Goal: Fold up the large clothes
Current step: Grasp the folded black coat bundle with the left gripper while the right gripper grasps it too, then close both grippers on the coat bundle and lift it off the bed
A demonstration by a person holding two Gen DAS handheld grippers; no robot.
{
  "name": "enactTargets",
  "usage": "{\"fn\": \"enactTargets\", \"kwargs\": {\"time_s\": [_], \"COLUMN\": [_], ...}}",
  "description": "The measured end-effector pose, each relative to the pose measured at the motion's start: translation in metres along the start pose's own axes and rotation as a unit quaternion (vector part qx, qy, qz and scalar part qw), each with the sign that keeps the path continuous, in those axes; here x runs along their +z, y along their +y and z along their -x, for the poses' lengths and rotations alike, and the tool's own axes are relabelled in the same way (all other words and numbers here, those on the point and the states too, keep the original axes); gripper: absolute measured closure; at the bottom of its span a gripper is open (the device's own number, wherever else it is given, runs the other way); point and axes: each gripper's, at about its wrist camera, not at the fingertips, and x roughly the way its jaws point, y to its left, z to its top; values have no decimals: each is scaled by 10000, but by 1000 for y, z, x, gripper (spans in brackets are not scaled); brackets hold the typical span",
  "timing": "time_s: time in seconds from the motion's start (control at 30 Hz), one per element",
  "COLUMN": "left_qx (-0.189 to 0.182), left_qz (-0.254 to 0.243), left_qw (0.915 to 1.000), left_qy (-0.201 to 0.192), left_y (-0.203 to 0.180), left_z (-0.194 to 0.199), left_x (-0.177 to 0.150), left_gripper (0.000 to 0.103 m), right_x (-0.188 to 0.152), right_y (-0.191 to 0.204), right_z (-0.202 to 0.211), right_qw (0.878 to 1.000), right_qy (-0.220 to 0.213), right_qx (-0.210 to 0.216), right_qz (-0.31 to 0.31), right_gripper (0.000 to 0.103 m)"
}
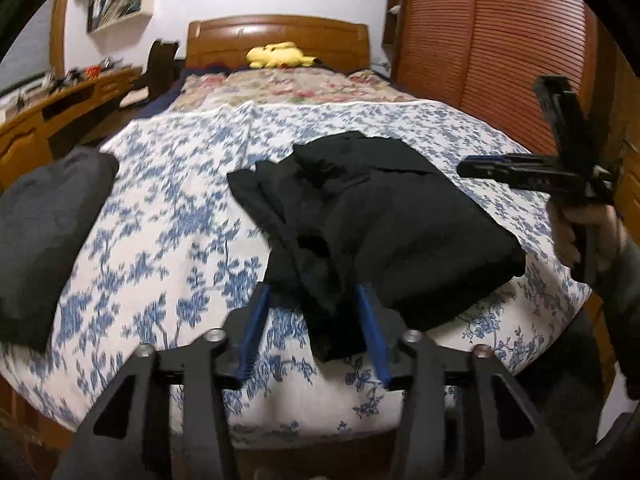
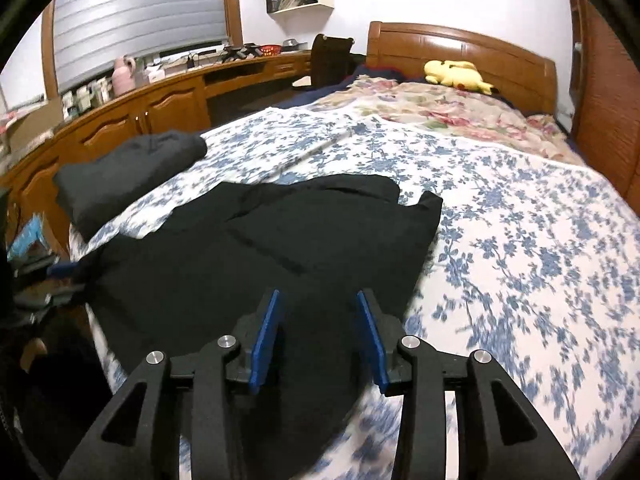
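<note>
A black garment (image 1: 400, 220) lies partly folded on the blue-flowered bedsheet (image 1: 180, 200), near the foot of the bed. My left gripper (image 1: 313, 292) is open at its near left corner; a bunched fold of the black cloth lies between the blue pads (image 1: 256, 320), which stand apart. My right gripper (image 2: 318, 296) is open and hovers just over the near edge of the black garment (image 2: 280, 240), pinching nothing. In the left wrist view the right gripper (image 1: 472, 169) shows at the right, held by a hand (image 1: 588, 232) above the garment's far side.
A folded grey garment (image 1: 44, 232) (image 2: 132, 168) rests at the bed's left edge. A yellow plush toy (image 1: 276, 55) lies by the wooden headboard (image 1: 280, 36). A wooden desk (image 2: 160, 100) runs along the left, a slatted wardrobe (image 1: 480, 40) along the right. Bare sheet (image 2: 520, 240) spreads to the right.
</note>
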Motion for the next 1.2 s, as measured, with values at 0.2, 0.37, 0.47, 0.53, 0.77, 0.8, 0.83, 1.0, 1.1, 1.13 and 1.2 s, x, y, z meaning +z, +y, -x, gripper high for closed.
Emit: {"fn": "enactTargets", "kwargs": {"time_s": [0.2,0.37,0.47,0.53,0.77,0.8,0.83,1.0,1.1,1.13,1.2], "left_qx": [300,596,582,563,612,624,635,632,509,446,350], "left_qz": [193,248,370,398,412,419,427,459,523,583,689], "left_qw": [9992,9972,9962,9962,9954,9952,9950,9944,9950,9949,9944], "left_qy": [197,378,528,529,616,633,649,707,684,693,718], "left_y": [-1,4,11,12,11,11,11,6,2,2,1], "left_z": [3,-6,-14,-16,-22,-23,-24,-24,-23,-25,-28], "left_x": [-5,-13,-18,-18,-18,-18,-18,-16,-15,-14,-14], "left_gripper": [38,38,38,38,38,38,38,38,38,38,38], "right_x": [16,32,45,52,53,48,43,33,32,32,31], "right_y": [-32,-49,-57,-60,-62,-63,-67,-85,-83,-83,-81], "right_z": [-53,-88,-107,-121,-146,-147,-149,-153,-153,-153,-153], "right_qw": [9997,9988,9969,9961,9966,9968,9965,9919,9928,9930,9933], "right_qy": [249,453,655,738,678,614,564,468,454,449,439], "right_qx": [-42,-53,6,-5,-34,26,119,554,524,511,510], "right_qz": [-55,-177,-442,-492,-461,-511,-602,-1043,-976,-961,-940], "right_gripper": [41,26,22,19,13,13,13,13,13,13,13]}}
